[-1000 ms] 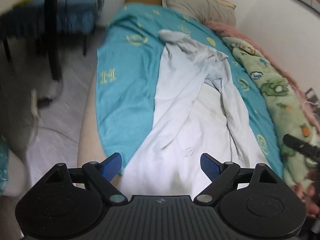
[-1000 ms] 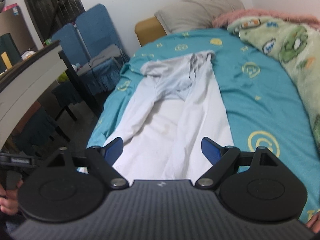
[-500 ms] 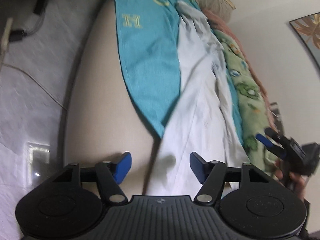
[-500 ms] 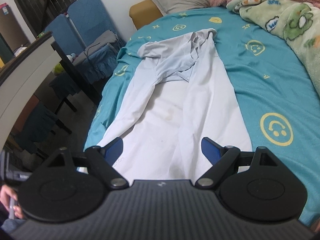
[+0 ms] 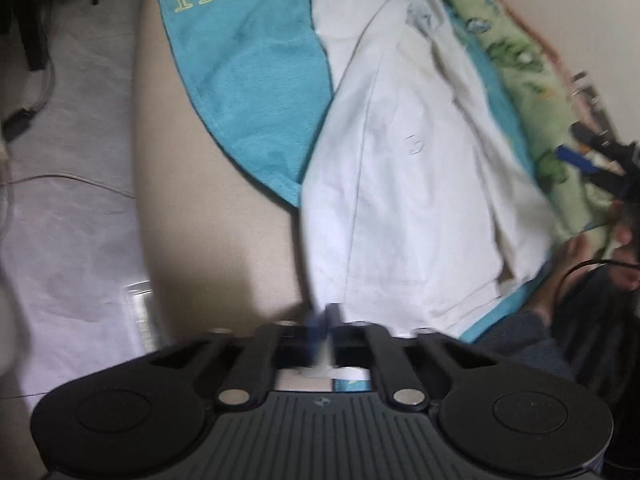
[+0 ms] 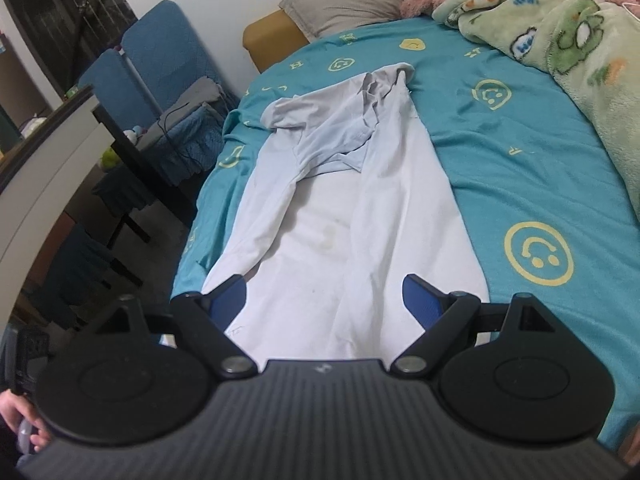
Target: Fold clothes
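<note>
Left claw (image 5: 323, 330) has just snapped shut, blue pads together at 6 o'clock in its view, on the near corner of the white shirt (image 5: 404, 184); a strip of white cloth shows under the pads, though blur hides how much is caught. Half a second back the jaws stood wide over that corner. Likely the first hold for a lengthwise fold. Right claw (image 6: 326, 296) gapes open over the hem, holding nothing. Shirt lies flat along the teal bedspread (image 6: 516, 168), collar at 12 o'clock, sleeves folded in. Green blanket (image 6: 576, 40) at 2 o'clock. Near hem cut off behind both claws
</note>
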Action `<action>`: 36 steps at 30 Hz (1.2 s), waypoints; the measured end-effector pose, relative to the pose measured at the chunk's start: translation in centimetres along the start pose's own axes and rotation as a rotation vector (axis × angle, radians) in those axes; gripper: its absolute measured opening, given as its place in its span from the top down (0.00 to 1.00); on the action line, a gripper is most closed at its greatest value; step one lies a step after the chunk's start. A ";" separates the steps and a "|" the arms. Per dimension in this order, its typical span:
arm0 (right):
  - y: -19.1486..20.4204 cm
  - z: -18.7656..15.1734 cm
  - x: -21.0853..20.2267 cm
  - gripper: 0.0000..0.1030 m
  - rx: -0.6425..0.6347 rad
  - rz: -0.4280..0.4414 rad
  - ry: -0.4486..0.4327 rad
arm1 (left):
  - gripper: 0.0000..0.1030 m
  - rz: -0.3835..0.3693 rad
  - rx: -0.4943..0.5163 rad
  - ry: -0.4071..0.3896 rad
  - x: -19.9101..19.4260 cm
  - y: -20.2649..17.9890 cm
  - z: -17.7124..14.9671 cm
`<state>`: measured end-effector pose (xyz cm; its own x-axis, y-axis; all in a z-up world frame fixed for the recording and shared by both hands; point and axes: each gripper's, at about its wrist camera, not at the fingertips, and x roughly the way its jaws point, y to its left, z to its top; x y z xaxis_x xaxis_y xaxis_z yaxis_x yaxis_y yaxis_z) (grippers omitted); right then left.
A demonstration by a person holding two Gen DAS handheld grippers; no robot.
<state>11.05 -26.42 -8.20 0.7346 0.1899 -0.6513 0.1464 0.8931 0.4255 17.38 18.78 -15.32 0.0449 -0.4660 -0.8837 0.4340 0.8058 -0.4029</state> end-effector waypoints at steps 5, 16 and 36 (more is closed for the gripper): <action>-1.3 0.4 -0.1 0.16 0.071 0.020 0.000 | 0.99 0.205 0.175 -0.013 -2.4 -5.2 -0.5; -3.0 0.7 -0.7 0.16 0.132 0.037 -0.018 | 0.99 0.315 0.267 -0.227 -6.2 -20.5 -1.8; -8.5 -1.8 0.9 0.16 0.342 0.059 0.147 | 0.41 0.156 0.118 -0.132 4.8 -23.9 -1.0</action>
<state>9.32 -33.09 -13.50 0.6490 0.3160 -0.6921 0.3373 0.6959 0.6340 6.27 -2.37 -10.16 0.2337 -0.3894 -0.8909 0.5143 0.8271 -0.2266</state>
